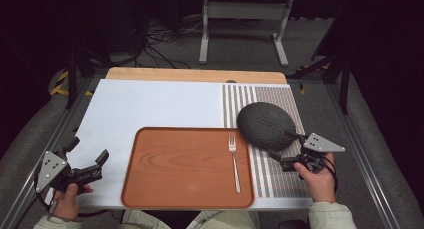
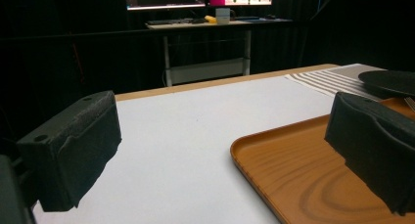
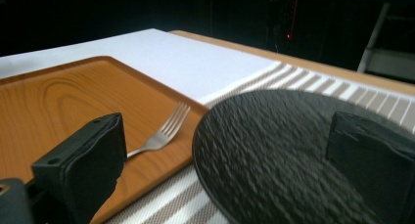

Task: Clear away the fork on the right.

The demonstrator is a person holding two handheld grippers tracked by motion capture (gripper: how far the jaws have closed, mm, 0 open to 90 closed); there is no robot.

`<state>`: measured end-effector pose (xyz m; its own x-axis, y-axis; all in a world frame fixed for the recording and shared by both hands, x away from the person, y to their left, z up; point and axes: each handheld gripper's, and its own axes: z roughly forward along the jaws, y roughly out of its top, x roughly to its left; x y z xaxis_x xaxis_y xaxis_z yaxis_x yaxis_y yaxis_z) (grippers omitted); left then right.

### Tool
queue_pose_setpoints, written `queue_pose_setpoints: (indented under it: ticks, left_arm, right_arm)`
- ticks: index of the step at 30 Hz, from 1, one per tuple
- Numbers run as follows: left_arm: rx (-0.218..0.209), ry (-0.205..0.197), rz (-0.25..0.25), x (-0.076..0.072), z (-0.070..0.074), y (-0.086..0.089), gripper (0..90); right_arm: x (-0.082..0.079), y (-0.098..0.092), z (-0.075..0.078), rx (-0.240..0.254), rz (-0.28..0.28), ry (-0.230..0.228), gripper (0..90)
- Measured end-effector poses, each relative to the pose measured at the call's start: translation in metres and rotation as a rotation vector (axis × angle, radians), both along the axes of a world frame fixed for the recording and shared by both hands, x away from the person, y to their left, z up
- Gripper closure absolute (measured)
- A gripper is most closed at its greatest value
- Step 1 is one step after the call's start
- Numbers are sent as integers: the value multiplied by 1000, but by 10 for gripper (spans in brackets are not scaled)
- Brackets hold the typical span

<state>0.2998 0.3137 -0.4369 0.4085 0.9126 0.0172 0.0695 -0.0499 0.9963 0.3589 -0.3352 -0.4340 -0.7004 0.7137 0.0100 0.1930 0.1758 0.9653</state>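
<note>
The right hand-held gripper (image 1: 284, 150) sits at the near right of the bench (image 1: 150, 104), its jaws spread wide and released, gripping nothing. No earlier picture bears on it, so only its present stance is told. Its jaws straddle the near edge of a dark, rough-textured round plate (image 1: 265, 125), which lies just ahead of it on a striped placemat (image 1: 280, 176). In the right gripper view the plate (image 3: 274, 155) lies between the two black jaws, one jaw to each side of its rim, and the pads do not press on it; whether either jaw touches the rim I cannot tell. The plate seems to overlap the right edge of a wooden tray (image 1: 180, 166), though contact there is unclear.

To the left of this hand-held gripper, on the tray's right part, lies a fork (image 1: 234, 161), tines pointing away from the person. In the right gripper view the fork (image 3: 161, 133) shows just beyond the left jaw, flat on the tray (image 3: 58, 97).

The left hand-held gripper (image 1: 89, 158) is held at the near left corner of the bench, well apart from the plate, its jaws also released and empty. In the left gripper view, the white bench surface (image 2: 195, 136) lies between its jaws and the tray's corner (image 2: 293, 165) sits ahead to its right.
</note>
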Motion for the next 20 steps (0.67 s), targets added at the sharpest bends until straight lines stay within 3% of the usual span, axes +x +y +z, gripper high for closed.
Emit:
queue_pose_setpoints:
  ticks: [8, 20]
  left_arm:
    - [0, 7, 3, 1, 0, 1, 6]
    - [-13, 5, 4, 1, -1, 2, 7]
  right_arm:
    - [-7, -8, -13, -5, -26, 72, 25]
    - [-8, -9, -13, -6, -31, 77, 26]
